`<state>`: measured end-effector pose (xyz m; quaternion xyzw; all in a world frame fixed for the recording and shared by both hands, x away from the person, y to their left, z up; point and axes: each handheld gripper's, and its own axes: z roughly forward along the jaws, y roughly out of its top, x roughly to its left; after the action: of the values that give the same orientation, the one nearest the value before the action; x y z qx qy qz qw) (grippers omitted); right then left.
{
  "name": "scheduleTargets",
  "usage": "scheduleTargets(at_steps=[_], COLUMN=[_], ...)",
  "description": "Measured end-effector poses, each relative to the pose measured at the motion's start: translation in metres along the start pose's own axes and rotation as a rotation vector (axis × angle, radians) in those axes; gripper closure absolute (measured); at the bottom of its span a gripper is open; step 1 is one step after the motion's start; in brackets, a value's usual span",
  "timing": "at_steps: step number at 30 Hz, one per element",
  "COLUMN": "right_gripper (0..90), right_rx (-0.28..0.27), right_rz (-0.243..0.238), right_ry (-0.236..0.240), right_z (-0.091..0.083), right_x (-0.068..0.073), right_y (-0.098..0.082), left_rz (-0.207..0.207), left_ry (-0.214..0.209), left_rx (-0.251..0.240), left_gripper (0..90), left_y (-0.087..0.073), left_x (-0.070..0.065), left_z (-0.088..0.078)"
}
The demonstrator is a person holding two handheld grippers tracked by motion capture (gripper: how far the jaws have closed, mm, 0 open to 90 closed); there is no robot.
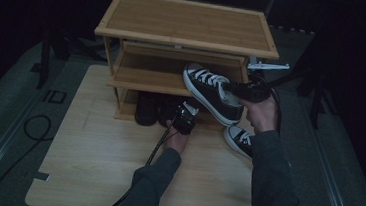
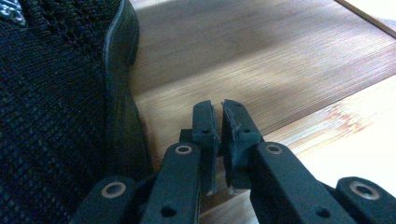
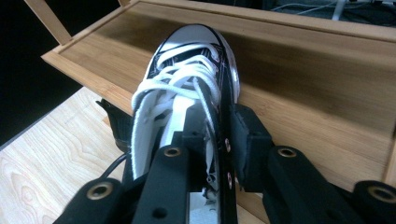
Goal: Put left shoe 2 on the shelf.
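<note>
The right gripper (image 3: 219,154) clamps the side wall of a black high-top sneaker (image 1: 211,91) at the eyelet row, one jaw inside the shoe and one outside. The sneaker hangs tilted, its white toe cap over the front edge of the middle shelf (image 1: 143,79) of the bamboo shoe rack (image 1: 188,20); the sole does not yet appear to rest flat on the board.

The left gripper (image 2: 218,122) holds nothing. Its jaws stand nearly together with a narrow slit between them, low at the bottom shelf (image 2: 261,60), just beside a black mesh shoe (image 2: 51,116).

Judged progress: dark shoes (image 1: 146,109) already sit on the bottom shelf, so that level looks stocked. The held sneaker is midway through placement and remains to be pushed in and released. Its mate, a second sneaker (image 1: 238,139), lies on the table (image 1: 95,165) beside the person's right forearm and is untouched. The top shelf carries nothing.
</note>
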<state>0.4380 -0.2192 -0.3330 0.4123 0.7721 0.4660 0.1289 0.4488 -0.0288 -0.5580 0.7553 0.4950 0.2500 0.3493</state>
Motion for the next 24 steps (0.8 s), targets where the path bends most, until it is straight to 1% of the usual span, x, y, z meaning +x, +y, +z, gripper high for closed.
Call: scheduleTargets(at_steps=[3,5,7,11,17,20,23,24], right_gripper=[73.6,73.0,73.2,73.0,74.4,76.5,82.9,85.7], right_rx=[-0.004,-0.029,-0.037,-0.059,-0.101,-0.115,-0.122,-0.124], right_rz=[-0.01,-0.006,0.0,-0.014,-0.003,0.003,0.005,0.003], right_ry=[0.001,0.002,0.01,0.011,0.017,0.022,0.014,0.004], right_z=[-0.001,-0.002,-0.003,-0.005,-0.014,-0.02,-0.027,-0.029], right_x=[0.001,0.002,0.002,0.005,0.006,0.004,0.001,0.0], right_y=[0.0,0.0,0.002,0.005,0.006,0.006,0.005,0.004], left_rz=[0.0,0.0,0.0,0.0,-0.001,0.0,0.0,0.0], left_ry=[0.001,0.001,0.001,0.001,0.001,0.001,0.001,0.001], left_rx=[0.0,0.0,0.0,0.0,0.0,0.0,0.0,0.0], left_gripper=[84.2,84.2,84.2,84.2,84.2,84.2,84.2,84.2], left_y=[0.0,0.0,0.0,0.0,0.0,0.0,0.0,0.0], left_x=[0.0,0.0,0.0,0.0,0.0,0.0,0.0,0.0], left_z=[0.0,0.0,0.0,0.0,0.0,0.0,0.0,0.0])
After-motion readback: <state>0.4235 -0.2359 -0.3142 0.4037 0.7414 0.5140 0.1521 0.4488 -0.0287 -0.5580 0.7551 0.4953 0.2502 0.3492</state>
